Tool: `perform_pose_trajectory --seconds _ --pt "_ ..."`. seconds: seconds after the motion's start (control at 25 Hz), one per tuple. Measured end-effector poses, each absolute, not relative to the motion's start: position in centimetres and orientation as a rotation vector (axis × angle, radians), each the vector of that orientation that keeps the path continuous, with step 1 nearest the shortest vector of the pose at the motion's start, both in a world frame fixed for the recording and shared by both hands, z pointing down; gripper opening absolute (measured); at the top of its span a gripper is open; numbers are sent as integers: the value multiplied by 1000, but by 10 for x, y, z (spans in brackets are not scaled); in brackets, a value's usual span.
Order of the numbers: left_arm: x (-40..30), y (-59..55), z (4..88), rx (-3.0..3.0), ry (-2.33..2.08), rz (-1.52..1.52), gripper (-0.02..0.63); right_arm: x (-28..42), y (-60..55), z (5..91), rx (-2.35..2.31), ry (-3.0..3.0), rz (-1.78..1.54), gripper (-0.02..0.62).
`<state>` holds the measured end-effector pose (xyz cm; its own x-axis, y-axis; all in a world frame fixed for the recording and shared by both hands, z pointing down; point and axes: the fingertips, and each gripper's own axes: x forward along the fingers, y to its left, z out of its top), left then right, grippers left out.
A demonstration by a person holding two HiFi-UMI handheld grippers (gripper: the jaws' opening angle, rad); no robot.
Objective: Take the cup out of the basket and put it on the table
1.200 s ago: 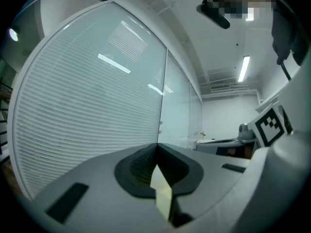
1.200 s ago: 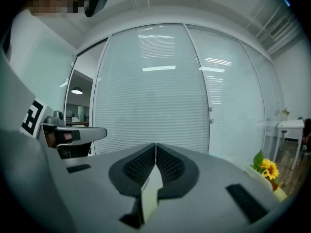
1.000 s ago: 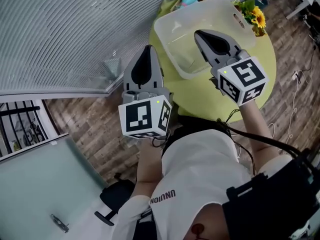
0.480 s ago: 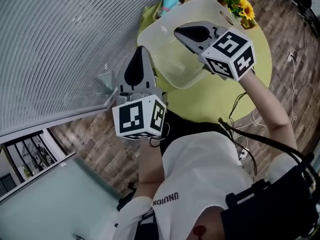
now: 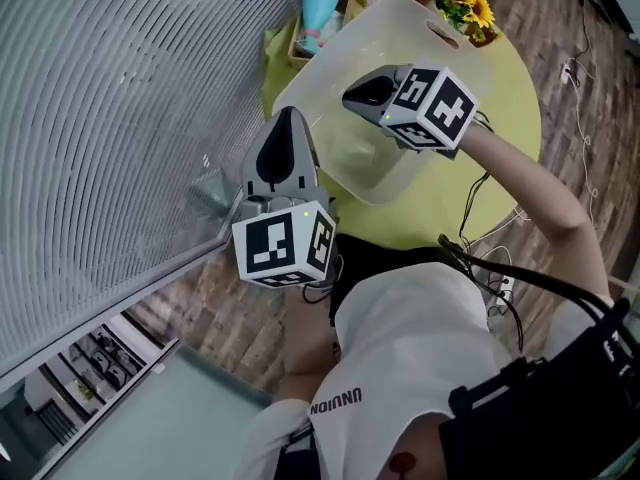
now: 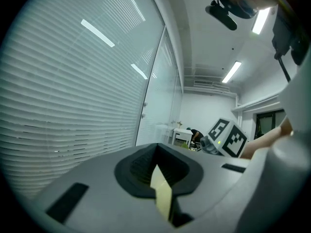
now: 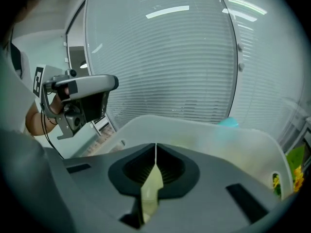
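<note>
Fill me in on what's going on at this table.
A person holds a gripper in each hand. The right gripper points down into the translucent basket on the yellow-green table, with its jaws shut on nothing. The left gripper hangs beside the basket's left side, also shut and empty. No cup is held yet. A blue cup stands beyond the basket.

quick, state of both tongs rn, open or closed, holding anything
left tongs: closed, holding nothing
right tongs: closed, holding nothing
</note>
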<state>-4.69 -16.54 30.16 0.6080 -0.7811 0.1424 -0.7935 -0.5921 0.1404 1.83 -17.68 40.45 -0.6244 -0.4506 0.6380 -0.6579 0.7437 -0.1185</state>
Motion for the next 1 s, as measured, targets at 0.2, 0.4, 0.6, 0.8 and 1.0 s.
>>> perform_pose_trajectory --seconds 0.2,0.4,0.6,0.8,1.0 --pt "-40 -178 306 2662 -1185 116 12 22 -176 427 736 -2277 498 25" --pt "-37 -186 305 2663 -1099 121 12 18 -170 447 622 -2220 545 91" --pt "-34 -190 309 2660 -1043 132 12 17 -161 469 529 -2172 605 140" --pt "-32 -191 316 2655 -993 139 12 13 -153 492 464 -2131 665 170" --pt "-33 -201 317 2648 -967 144 12 11 -151 509 426 -2096 720 180"
